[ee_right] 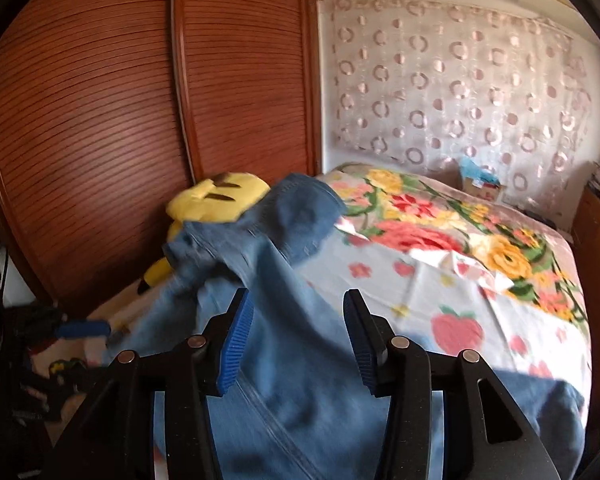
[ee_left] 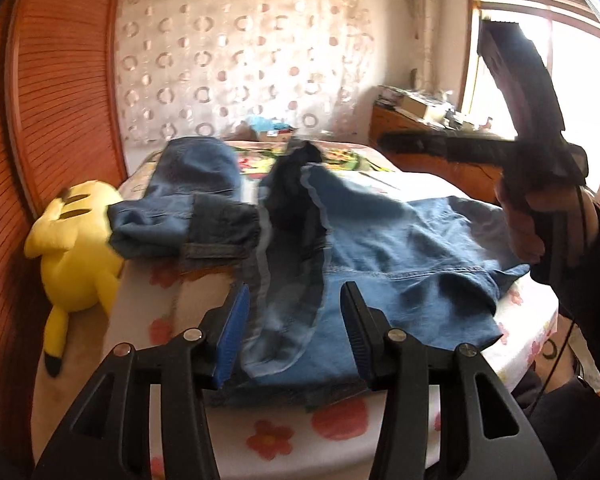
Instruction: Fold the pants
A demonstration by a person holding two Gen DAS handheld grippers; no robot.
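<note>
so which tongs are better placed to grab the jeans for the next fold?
Probably left. The left tongs stand open just above a loose edge of the blue denim jeans on the floral bedspread. The right tongs are open too, over broad flat denim with no edge between them.

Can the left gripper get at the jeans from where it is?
Probably yes. The left gripper is open, and the jeans lie on the bed right ahead of its fingers with nothing between. The yellow plush sits off to the side.
</note>
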